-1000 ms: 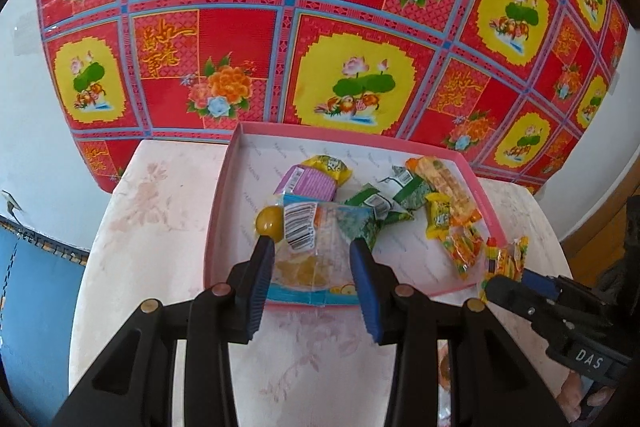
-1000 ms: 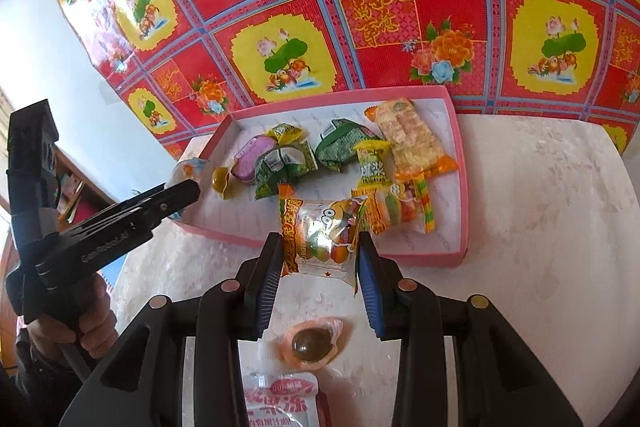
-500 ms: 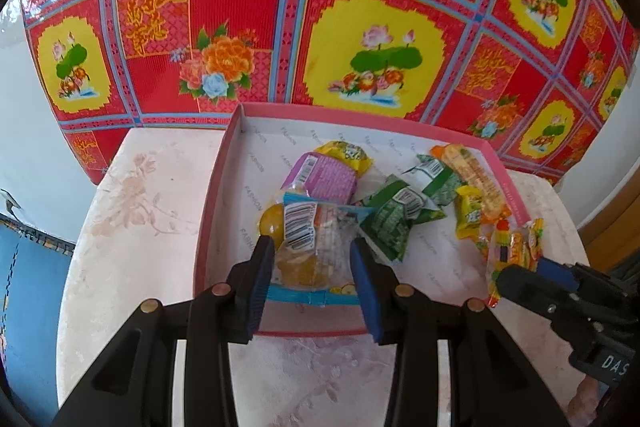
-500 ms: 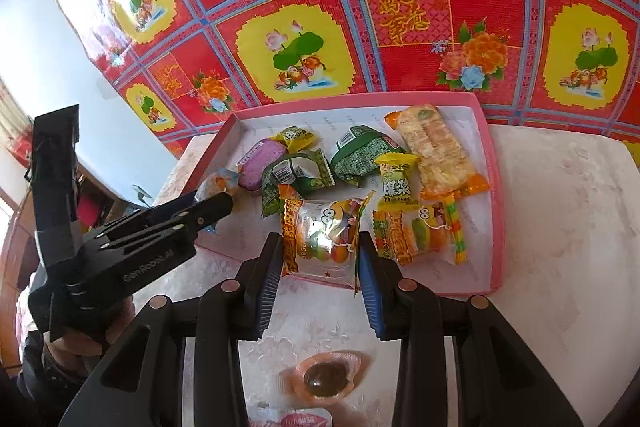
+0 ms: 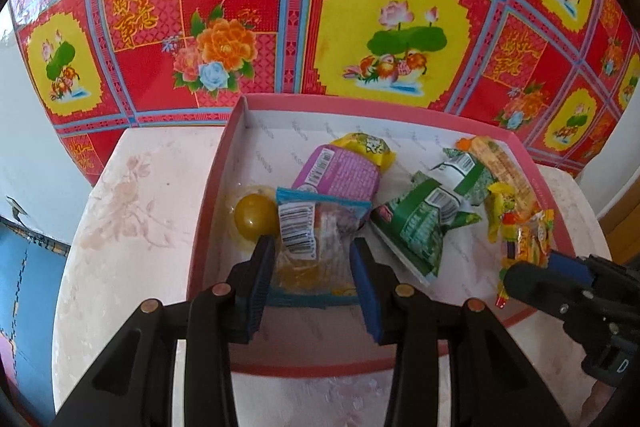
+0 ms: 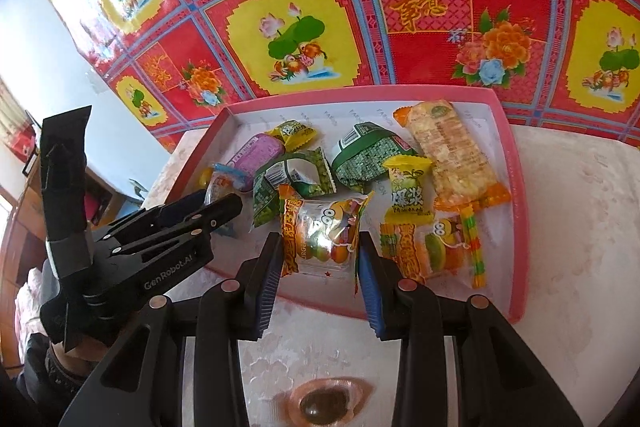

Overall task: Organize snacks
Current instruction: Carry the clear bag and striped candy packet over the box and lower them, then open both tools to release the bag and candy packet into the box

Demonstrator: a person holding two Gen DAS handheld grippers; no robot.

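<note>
A pink tray (image 5: pixel 208 211) (image 6: pixel 516 187) sits on a pale floral table and holds several snacks. My left gripper (image 5: pixel 314 267) is shut on a clear jelly pack with a blue edge (image 5: pixel 316 239), held over the tray's near left part. My right gripper (image 6: pixel 320 259) is shut on a clear orange-edged gummy pack (image 6: pixel 324 235) over the tray's near edge. In the tray lie a purple pack (image 5: pixel 340 175), green packs (image 5: pixel 424 223), a yellow jelly cup (image 5: pixel 254 215), a long orange cracker bar (image 6: pixel 452 151) and another gummy pack (image 6: pixel 432 251).
A brown jelly cup (image 6: pixel 324 403) lies on the table (image 6: pixel 580 267) just before my right gripper. A red and yellow floral cloth (image 5: pixel 360 7) hangs behind the table. A white wall and blue furniture (image 5: pixel 24 287) are at the left.
Both grippers have moved forward with their packs, from before the tray's near edge to over the tray. The brown jelly cup has fallen further behind the right gripper.
</note>
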